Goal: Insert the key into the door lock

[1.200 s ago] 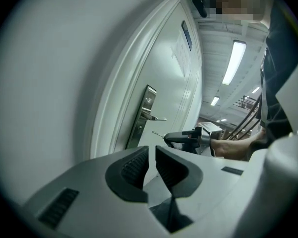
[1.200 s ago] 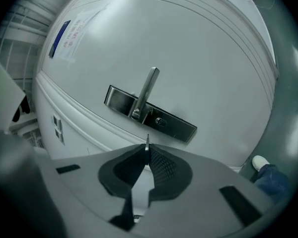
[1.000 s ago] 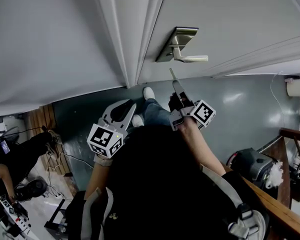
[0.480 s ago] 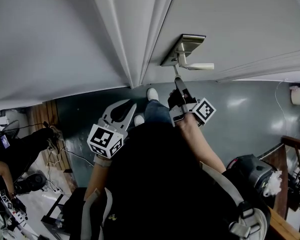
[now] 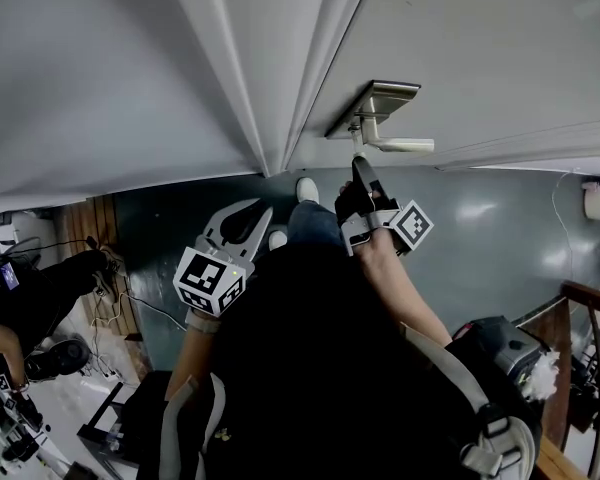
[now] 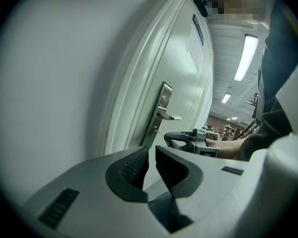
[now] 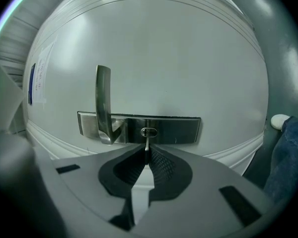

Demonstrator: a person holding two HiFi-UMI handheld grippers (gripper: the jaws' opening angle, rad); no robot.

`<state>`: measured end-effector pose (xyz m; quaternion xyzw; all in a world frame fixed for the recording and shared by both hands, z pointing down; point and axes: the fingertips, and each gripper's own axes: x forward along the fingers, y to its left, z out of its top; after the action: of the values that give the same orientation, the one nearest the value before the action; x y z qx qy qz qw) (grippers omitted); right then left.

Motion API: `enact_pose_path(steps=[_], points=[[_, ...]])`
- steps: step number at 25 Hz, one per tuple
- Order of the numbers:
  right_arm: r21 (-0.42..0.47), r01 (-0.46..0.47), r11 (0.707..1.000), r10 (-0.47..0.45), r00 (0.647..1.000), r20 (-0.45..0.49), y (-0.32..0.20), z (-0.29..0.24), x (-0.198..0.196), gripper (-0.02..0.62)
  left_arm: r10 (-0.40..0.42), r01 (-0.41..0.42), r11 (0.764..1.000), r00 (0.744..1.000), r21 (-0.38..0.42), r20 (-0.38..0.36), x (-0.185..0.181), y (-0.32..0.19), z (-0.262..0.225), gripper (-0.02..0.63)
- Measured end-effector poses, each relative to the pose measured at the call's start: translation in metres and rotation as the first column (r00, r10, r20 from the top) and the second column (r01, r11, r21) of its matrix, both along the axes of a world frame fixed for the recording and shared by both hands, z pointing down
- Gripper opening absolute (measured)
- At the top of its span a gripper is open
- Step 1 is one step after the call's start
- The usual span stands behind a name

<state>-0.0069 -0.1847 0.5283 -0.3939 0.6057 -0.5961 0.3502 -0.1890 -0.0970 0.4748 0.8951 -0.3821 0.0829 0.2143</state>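
right tool (image 7: 146, 152), pinching the key (image 7: 147, 144), should keep the blade square to the keyhole (image 7: 148, 132) and push straight in.

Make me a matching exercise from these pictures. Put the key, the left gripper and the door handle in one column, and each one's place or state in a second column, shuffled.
Column one:
1. key
2. left gripper
3. door handle

Column two:
A. jaws slightly apart, nothing between them
B. silver lever on the metal plate, beside the keyhole
C. pinched in the right gripper, tip at the keyhole

Pairs: 1-C, 2-A, 3-B.
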Motion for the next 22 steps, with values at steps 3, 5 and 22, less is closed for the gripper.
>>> enact_pose_path(steps=[3,5,22], points=[[0.008,0.005,1.000,-0.005,1.000,0.013,0.001,-0.004,-0.003,0.032,0.004,-0.004,1.000,1.000,-0.004,-0.001,0.000,0.000,0.002,0.049],[0.007,0.000,1.000,0.000,1.000,0.014,0.001,-0.005,-0.003,0.032,0.007,-0.007,1.000,1.000,-0.005,-0.001,0.000,-0.001,0.003,0.049],[0.008,-0.127,0.992,0.126,0.988,0.092,-0.014,-0.005,-0.004,0.032,0.008,-0.008,1.000,1.000,-0.008,0.000,-0.001,-0.008,0.004,0.049]])
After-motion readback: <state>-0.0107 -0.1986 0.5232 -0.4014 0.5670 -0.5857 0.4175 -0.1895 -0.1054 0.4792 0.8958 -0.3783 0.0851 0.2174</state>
